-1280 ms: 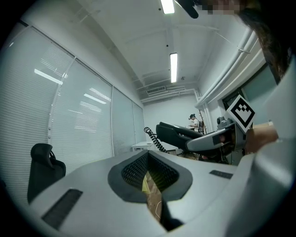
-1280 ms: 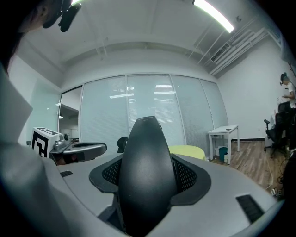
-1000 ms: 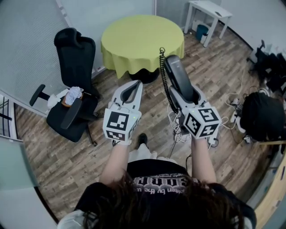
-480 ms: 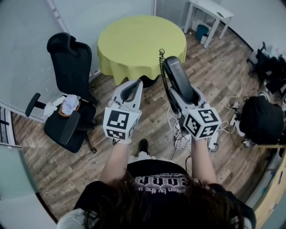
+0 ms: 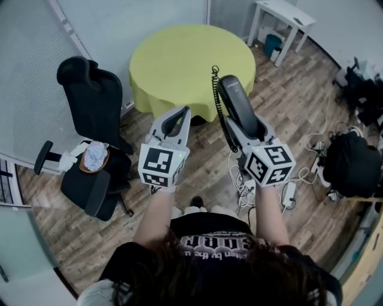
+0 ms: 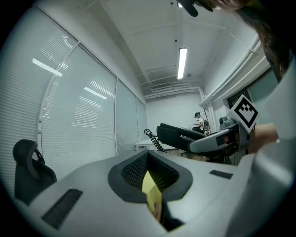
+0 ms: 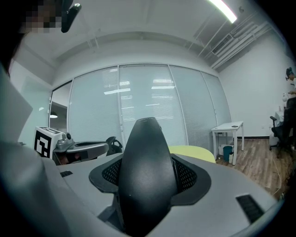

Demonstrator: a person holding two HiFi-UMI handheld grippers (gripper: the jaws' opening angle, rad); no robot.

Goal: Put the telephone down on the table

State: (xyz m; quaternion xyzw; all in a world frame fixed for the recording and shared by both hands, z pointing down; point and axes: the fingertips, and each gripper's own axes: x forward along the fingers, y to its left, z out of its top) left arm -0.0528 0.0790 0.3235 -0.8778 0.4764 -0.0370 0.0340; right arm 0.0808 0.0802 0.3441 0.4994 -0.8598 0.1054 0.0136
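A black telephone handset [image 5: 237, 106] sticks out of my right gripper [image 5: 240, 122], whose jaws are shut on it; its coiled cord [image 5: 218, 106] hangs down toward the floor. The handset [image 7: 147, 173] fills the middle of the right gripper view. My left gripper [image 5: 177, 122] is beside it on the left, shut with nothing in it. Ahead of both grippers is the round table with a yellow-green cloth [image 5: 191, 63], bare on top. In the left gripper view the handset [image 6: 182, 136] shows to the right.
A black office chair [image 5: 93, 128] with a bundle on its seat stands at the left. A small white table [image 5: 282, 18] is at the back right. Cables and a power strip [image 5: 289, 192] lie on the wood floor near a black bag [image 5: 348, 161].
The view has shifted slightly forward toward the round table; the chair sits further left and lower in the picture. Both grippers keep their pose, the handset still held.
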